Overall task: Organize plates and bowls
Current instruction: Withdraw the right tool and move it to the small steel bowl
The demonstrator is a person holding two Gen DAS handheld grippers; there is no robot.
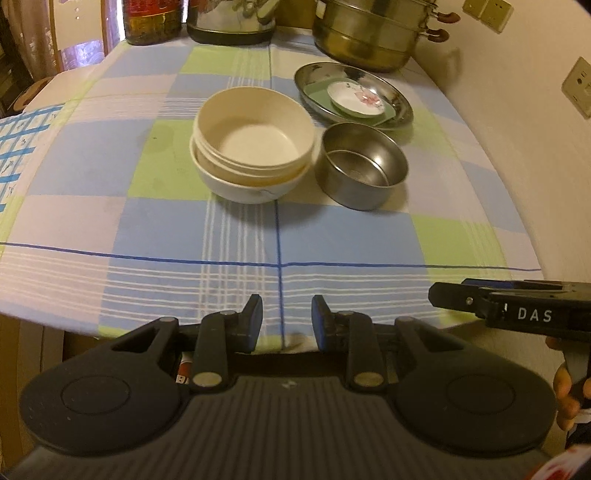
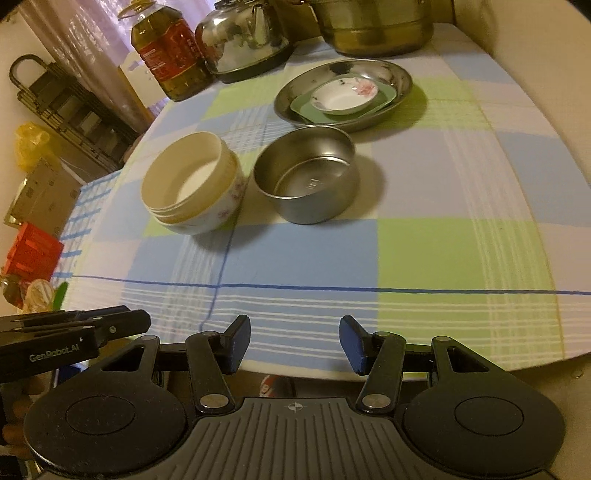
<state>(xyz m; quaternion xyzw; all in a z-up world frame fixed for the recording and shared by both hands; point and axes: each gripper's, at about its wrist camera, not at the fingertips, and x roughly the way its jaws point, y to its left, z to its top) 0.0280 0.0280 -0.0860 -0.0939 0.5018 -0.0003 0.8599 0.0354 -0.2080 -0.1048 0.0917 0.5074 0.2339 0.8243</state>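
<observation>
White letters "DAS" stand on the black right gripper (image 1: 436, 295) body, seen from the left wrist; "GenRobot.AI" stands on the black left gripper (image 2: 146, 321) body, seen from the right wrist.

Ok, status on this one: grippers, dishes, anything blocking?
Left gripper, right gripper open, empty. Nested bowls beside steel bowl; plates stacked in steel dish. Nothing blocking.

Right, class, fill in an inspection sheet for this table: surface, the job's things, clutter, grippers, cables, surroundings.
Surface: checked tablecloth, blue, green and white.
Job's things: stacked white bowls; steel bowl beside them; steel plate behind, holding a green dish with a flowered saucer on top.
Clutter: oil bottle, kettle, steamer pot along the far edge.
Grippers: left gripper and right gripper open, holding nothing, at the near edge.
Cables: nothing seen.
Surroundings: wall sockets; boxes and bags left of the table.
</observation>
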